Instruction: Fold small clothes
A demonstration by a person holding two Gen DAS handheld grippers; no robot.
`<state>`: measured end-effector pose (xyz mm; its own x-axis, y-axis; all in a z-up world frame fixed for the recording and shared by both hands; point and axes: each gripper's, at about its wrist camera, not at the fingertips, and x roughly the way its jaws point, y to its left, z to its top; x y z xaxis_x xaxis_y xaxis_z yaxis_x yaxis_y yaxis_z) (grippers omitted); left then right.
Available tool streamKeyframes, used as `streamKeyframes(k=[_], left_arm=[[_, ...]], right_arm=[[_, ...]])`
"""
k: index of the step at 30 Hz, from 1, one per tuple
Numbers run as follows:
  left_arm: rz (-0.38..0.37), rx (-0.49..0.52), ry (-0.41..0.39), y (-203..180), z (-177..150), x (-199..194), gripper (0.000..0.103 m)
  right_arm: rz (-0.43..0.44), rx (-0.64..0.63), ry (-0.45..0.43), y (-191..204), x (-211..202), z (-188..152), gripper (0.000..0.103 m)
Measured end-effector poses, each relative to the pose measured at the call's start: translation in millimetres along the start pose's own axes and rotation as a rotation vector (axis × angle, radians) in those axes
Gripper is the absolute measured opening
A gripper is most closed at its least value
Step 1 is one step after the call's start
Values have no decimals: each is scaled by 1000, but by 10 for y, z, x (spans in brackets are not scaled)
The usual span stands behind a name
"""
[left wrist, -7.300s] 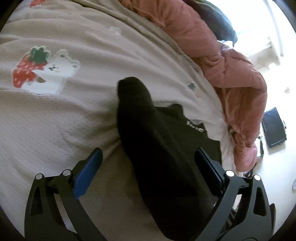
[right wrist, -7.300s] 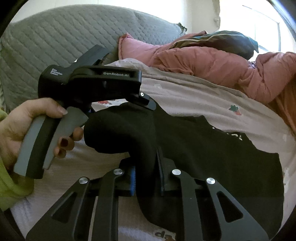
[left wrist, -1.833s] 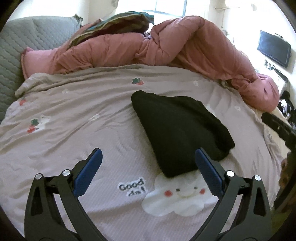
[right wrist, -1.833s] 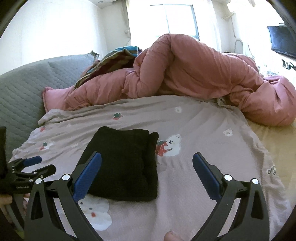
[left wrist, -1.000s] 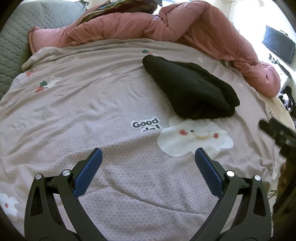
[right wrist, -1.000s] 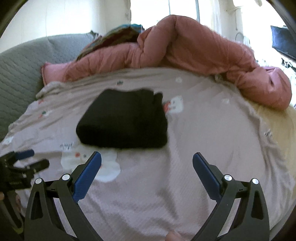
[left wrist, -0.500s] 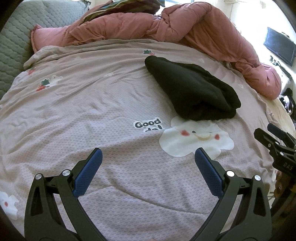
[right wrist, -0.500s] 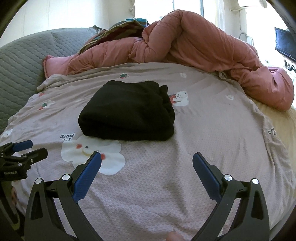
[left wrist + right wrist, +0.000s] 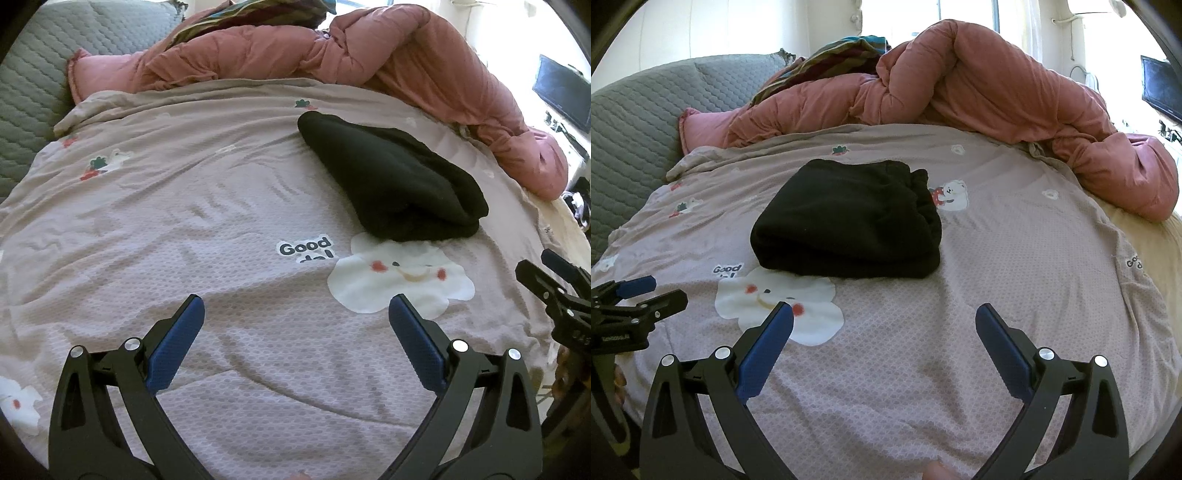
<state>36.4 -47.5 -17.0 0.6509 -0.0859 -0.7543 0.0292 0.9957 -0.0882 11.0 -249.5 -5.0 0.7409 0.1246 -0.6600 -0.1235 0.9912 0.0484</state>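
**Folded black garment rests on bedspread as both grippers hang clear**

From left to right: a grey quilted headboard (image 9: 635, 122) rises at the edge of the bed, and a printed mauve bedspread (image 9: 1015, 258) covers the mattress. The left gripper (image 9: 295, 314), its blue-padded fingers (image 9: 173, 343) spread wide apart with nothing between them, hovers above bare fabric beside a "Good day" print (image 9: 304, 249) and a smiling white cloud print (image 9: 399, 280). Just beyond the cloud lies the black garment (image 9: 849, 225), folded into a thick, compact bundle whose near edge touches the cloud's upper rim; a bear-and-strawberry print (image 9: 951, 194) shows just beside its right end. The right gripper (image 9: 884, 317), fingers equally wide apart and empty, hangs near the bundle without touching it. A crumpled pink duvet (image 9: 979, 81) is heaped along the far side of the bed, and a dark screen (image 9: 1161, 92) sits at the far right. No container appears in either view
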Motion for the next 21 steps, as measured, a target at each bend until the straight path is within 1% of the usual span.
streamKeyframes(k=[8, 21], left_arm=[[17, 1, 1, -3, -2, 1, 94], [25, -3, -4, 16, 7, -37, 94]], right_arm=[[2, -1, -1, 16, -9, 3, 98], [-3, 5, -5, 21, -40, 16, 98]])
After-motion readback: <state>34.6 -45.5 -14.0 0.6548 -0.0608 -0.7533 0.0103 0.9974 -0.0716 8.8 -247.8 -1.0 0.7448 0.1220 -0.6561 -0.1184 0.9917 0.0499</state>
